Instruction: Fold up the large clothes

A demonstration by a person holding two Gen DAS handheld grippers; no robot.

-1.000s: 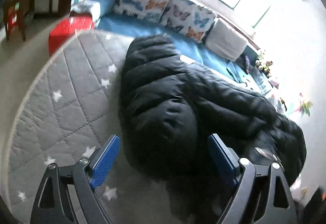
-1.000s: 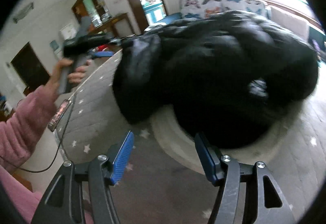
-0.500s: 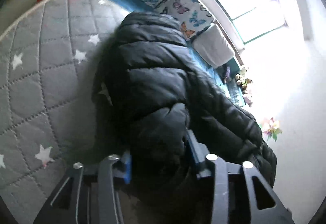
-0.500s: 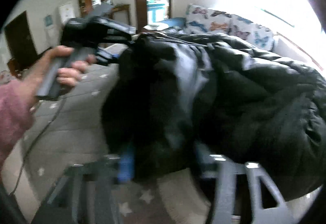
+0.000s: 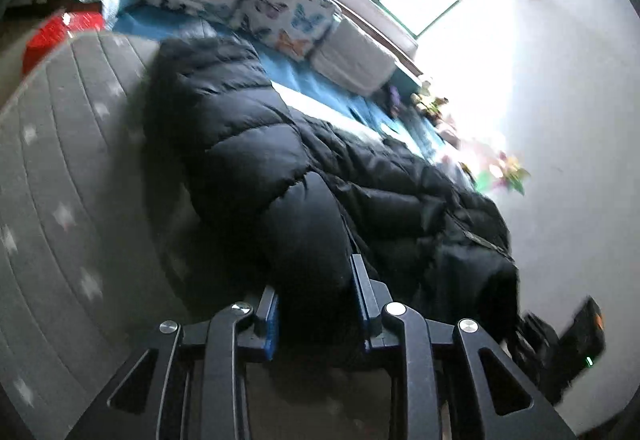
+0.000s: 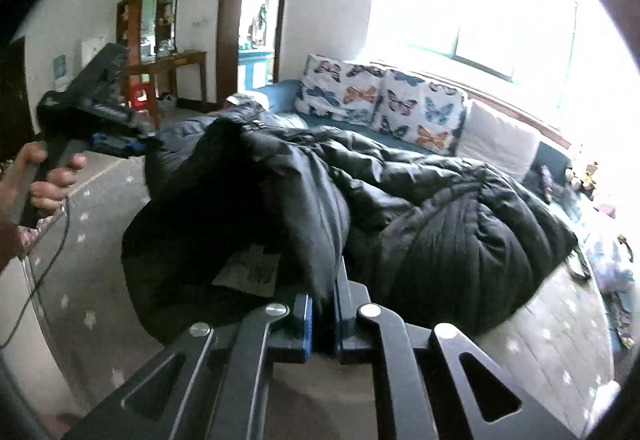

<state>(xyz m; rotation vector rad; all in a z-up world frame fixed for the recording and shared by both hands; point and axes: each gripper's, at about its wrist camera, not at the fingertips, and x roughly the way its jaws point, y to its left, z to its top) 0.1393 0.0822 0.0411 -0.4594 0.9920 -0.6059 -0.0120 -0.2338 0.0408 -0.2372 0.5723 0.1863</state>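
Got my left gripper [image 5: 316, 304] squeezed down on a fat puffy fold of the black puffer jacket [image 5: 248, 143]; its jaws just closed in on it. My right gripper [image 6: 322, 314] is pinched nearly flat on a thin edge. The jacket sprawls from 6 toward 12 o'clock across the grey star mat [image 5: 68, 175].

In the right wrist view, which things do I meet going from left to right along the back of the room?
Wooden table → doorway → butterfly cushions → white cushion.
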